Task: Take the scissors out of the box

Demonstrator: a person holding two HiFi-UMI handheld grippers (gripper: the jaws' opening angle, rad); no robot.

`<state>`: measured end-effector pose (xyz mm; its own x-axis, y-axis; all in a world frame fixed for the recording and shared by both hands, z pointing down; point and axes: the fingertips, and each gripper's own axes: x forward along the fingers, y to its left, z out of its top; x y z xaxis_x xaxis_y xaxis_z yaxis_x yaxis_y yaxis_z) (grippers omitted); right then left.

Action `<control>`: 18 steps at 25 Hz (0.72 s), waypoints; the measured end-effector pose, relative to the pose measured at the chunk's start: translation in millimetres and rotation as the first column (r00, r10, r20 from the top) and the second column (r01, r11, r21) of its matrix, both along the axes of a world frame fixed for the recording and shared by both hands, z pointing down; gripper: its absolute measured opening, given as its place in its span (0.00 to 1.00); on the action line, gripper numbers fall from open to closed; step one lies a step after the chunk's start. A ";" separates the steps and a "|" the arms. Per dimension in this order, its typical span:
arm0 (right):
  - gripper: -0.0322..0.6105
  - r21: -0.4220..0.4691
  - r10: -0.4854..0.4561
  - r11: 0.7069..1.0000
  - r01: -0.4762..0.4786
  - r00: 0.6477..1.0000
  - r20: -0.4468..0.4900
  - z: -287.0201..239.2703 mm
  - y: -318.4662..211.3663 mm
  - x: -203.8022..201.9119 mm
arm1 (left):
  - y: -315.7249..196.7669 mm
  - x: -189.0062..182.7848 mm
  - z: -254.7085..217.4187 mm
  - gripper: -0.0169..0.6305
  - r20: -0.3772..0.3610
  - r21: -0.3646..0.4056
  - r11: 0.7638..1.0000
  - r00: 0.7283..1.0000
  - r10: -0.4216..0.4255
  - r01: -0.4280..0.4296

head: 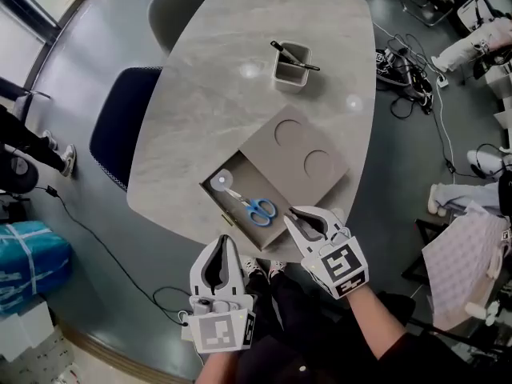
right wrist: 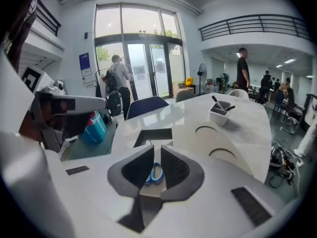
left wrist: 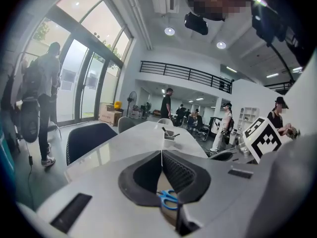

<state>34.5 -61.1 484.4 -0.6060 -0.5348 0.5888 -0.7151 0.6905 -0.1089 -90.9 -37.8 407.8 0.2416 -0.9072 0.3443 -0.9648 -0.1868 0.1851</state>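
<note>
Both sit lower centre: left hand-held gripper (head: 228, 241) closed, empty; right hand-held gripper (head: 293, 215) slightly parted near scissors (head: 248, 203) in box (head: 276, 168).

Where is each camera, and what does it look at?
Head view: on the person's head, looking steeply down at the table, box and scissors; left gripper, right gripper and sleeves show.
Left gripper view: rides that gripper, looks along its shut jaws over the table.
Right gripper view: rides that gripper, looks between its parted jaws.
Shared: both gripper views see the scissors past their jaws.
</note>
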 end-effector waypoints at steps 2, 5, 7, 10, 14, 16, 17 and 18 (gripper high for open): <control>0.11 -0.035 -0.040 0.999 0.039 0.999 -0.035 20.7 6.0 -10.4 | 0.2 1.4 15.1 0.05 0.019 -0.010 1.000 1.000 0.012 -0.012; 0.11 -0.068 -0.127 0.991 0.119 0.984 -0.126 50.3 12.0 -23.7 | -2.3 1.0 36.4 0.05 0.010 -0.025 1.000 1.000 0.011 -0.011; 0.12 -0.090 -0.174 0.983 0.158 0.962 -0.210 67.6 13.9 -27.9 | -2.9 -0.7 46.3 0.05 0.010 -0.029 1.000 1.000 0.009 -0.009; 0.12 -0.116 -0.227 0.973 0.201 0.926 -0.302 88.9 14.7 -32.9 | -1.0 -1.4 60.5 0.05 -0.002 -0.044 0.999 1.000 0.005 -0.005; 0.19 -0.143 -0.273 0.961 0.236 0.893 -0.359 106.6 14.8 -41.0 | 1.5 -1.1 75.4 0.05 -0.005 -0.040 0.999 1.000 0.003 -0.003; 0.19 -0.144 -0.277 0.960 0.239 0.875 -0.396 110.2 12.8 -42.9 | 1.7 -1.2 82.0 0.05 -0.003 -0.044 0.999 1.000 0.001 -0.001; 0.19 -0.149 -0.282 0.959 0.241 0.864 -0.417 112.6 12.3 -43.5 | 2.2 -1.5 86.4 0.05 -0.003 -0.060 0.998 1.000 -0.001 0.001; 0.19 -0.159 -0.291 0.956 0.245 0.850 -0.439 115.5 12.5 -44.1 | 2.2 -1.9 89.7 0.05 -0.005 -0.070 0.998 1.000 -0.002 0.002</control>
<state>-9.6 -48.6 599.8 -0.3721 -0.3189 0.8717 -0.4892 0.8655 0.1078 -92.7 -35.5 497.5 0.2419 -0.8813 0.4059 -0.9641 -0.1712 0.2029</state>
